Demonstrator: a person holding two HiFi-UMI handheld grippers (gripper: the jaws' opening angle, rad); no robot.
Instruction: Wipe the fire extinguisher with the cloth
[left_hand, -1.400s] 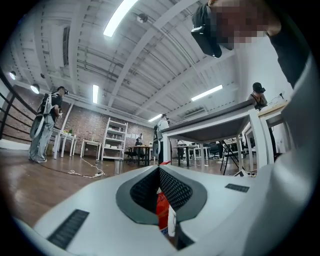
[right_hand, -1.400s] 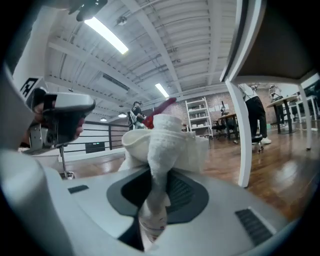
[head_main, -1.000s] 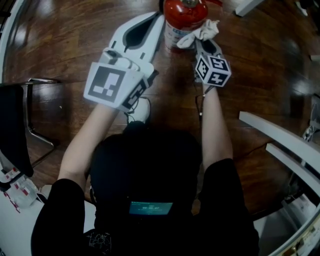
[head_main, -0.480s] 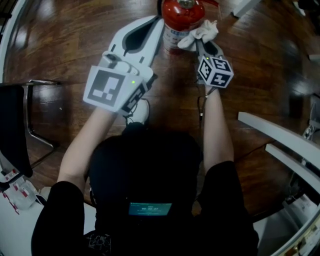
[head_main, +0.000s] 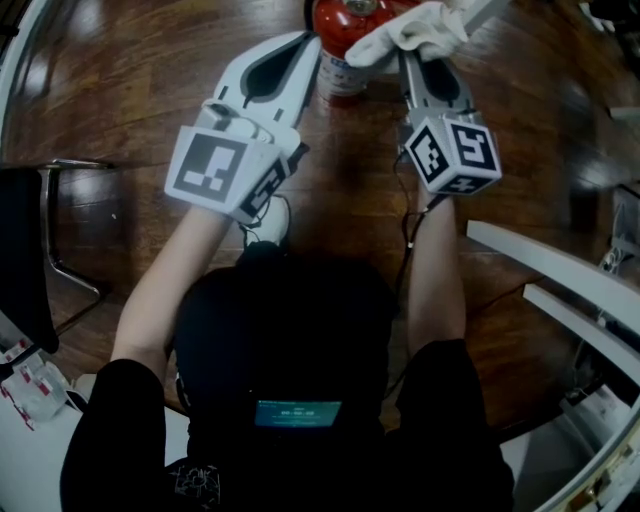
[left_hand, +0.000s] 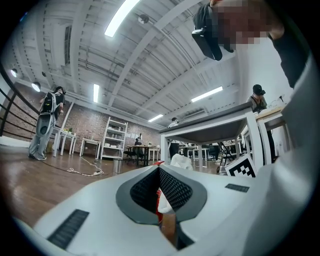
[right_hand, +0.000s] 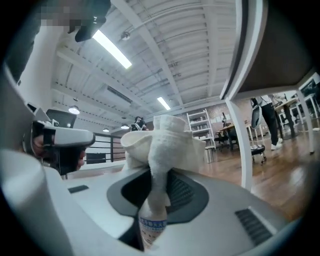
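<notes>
The red fire extinguisher (head_main: 338, 28) stands on the wooden floor at the top edge of the head view. A white cloth (head_main: 412, 30) is bunched at its upper right, against its top. My right gripper (head_main: 412, 58) is shut on the cloth (right_hand: 161, 145), which sticks up from its jaws. The extinguisher's label (right_hand: 151, 227) shows low through the slit of my right gripper (right_hand: 156, 180). My left gripper (head_main: 306, 48) lies beside the extinguisher's left flank, jaws shut with nothing in them. In the left gripper view a sliver of the red extinguisher (left_hand: 158, 201) shows past my left gripper (left_hand: 159, 174).
A black chair (head_main: 28, 250) stands at the left. White table frame bars (head_main: 560, 268) cross the right side. A white shoe (head_main: 268, 222) rests on the floor under the left arm. Further off stand tables, shelves and other people.
My right gripper has risen with the cloth from the extinguisher's right flank to its top. The left gripper has barely moved.
</notes>
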